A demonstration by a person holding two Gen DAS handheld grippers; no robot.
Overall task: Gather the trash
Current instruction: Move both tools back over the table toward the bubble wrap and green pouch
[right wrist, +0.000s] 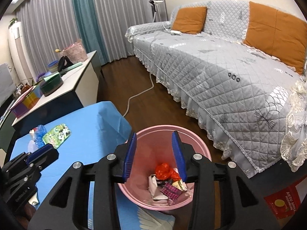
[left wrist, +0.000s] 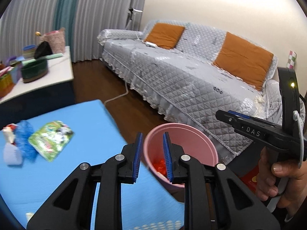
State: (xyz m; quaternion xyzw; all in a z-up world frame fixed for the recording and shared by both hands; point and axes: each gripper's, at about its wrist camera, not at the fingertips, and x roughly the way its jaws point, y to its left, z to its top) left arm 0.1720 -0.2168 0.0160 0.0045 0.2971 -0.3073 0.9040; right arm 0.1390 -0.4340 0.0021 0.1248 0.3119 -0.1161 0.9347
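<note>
A pink bin stands on the floor between the blue table and the sofa. In the right wrist view the bin holds a red plastic bag, a white wrapper and a pink patterned packet. My right gripper hangs open over the bin with nothing between its pads. My left gripper is open and empty at the bin's near left rim. On the table lie a green snack packet, a crumpled blue plastic bag and a white and red piece.
A grey quilted sofa with orange cushions fills the right. A white cabinet with clutter stands behind the table. A white cable runs over the wooden floor. A red box sits near the bin. A hand holds the right gripper.
</note>
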